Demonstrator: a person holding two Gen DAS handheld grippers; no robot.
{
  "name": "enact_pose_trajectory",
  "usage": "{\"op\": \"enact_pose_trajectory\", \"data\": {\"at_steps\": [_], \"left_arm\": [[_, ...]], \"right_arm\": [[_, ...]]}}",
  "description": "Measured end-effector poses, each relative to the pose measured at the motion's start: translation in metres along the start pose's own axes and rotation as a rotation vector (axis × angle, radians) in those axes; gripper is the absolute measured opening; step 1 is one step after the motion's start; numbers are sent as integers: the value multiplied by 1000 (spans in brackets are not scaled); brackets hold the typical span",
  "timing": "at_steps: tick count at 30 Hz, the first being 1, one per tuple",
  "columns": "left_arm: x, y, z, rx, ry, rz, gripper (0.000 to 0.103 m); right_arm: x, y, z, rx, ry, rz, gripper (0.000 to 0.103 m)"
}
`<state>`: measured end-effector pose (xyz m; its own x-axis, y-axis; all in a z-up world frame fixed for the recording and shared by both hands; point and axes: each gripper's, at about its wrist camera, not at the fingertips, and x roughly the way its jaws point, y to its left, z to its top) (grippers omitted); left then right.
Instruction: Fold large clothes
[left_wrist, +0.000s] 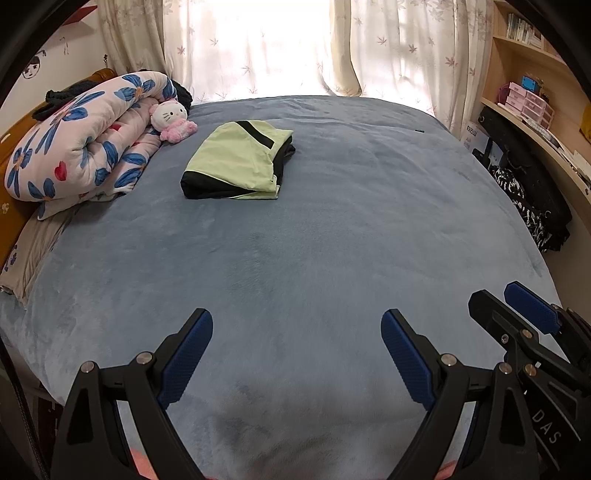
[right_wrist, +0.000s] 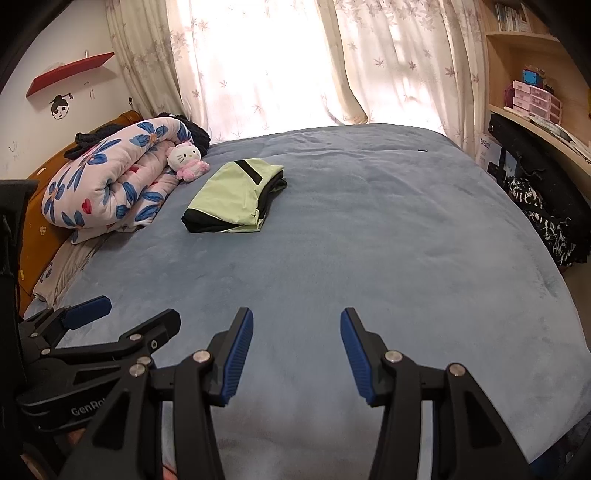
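Note:
A light green and black garment lies folded into a compact rectangle on the blue bed cover, toward the far left; it also shows in the right wrist view. My left gripper is open and empty, held over the near part of the bed, well short of the garment. My right gripper is open and empty, just to the right of the left one. The right gripper also shows at the right edge of the left wrist view, and the left gripper at the left of the right wrist view.
A rolled floral quilt and a Hello Kitty plush lie at the head of the bed, left of the garment. Curtains hang behind the bed. Shelves and a desk with dark bags stand on the right.

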<state>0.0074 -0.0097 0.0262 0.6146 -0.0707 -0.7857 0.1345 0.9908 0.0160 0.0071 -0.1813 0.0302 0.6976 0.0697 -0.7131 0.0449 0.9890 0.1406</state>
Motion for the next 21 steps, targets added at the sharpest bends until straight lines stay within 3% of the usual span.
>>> {"op": "enact_pose_trajectory", "data": {"at_steps": [21], "left_arm": [[-12,1,-7,-7,-3,9,90]], "right_arm": [[-4,10,-4,-3,-4,-7,50]]}}
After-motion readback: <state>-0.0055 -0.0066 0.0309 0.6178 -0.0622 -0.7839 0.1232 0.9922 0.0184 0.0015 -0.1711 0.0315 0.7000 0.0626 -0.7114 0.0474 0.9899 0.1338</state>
